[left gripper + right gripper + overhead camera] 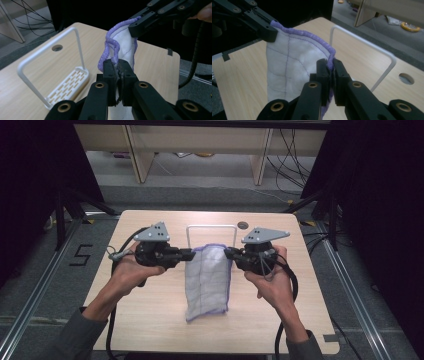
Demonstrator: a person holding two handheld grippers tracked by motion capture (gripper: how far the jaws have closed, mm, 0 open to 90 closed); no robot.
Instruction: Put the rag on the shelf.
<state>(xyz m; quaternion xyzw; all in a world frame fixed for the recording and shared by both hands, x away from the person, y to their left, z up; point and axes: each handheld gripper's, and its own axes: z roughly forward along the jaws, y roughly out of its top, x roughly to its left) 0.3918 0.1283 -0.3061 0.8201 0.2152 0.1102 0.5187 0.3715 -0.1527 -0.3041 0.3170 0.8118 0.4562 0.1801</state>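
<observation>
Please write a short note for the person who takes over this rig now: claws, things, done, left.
Left claw: shut on the white quilted cloth with purple edging, at its top left corner.
Right claw: shut on the top right corner.
Cloth: hangs between the claws, lower end on the light wooden table.
White wire rack: stands behind the cloth, bare.
Done: cloth gripped and raised.
Left: probably hang it over the rack.

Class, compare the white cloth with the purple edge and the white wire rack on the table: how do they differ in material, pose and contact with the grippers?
The cloth is soft, quilted and purple-trimmed; the rack is a stiff, plain white frame. The cloth hangs, pinched at its upper corners by the left gripper and the right gripper; the rack stands upright on the table, untouched. The cloth is one solid sheet; the rack is an open loop over a slotted base. Both are mainly white.
</observation>
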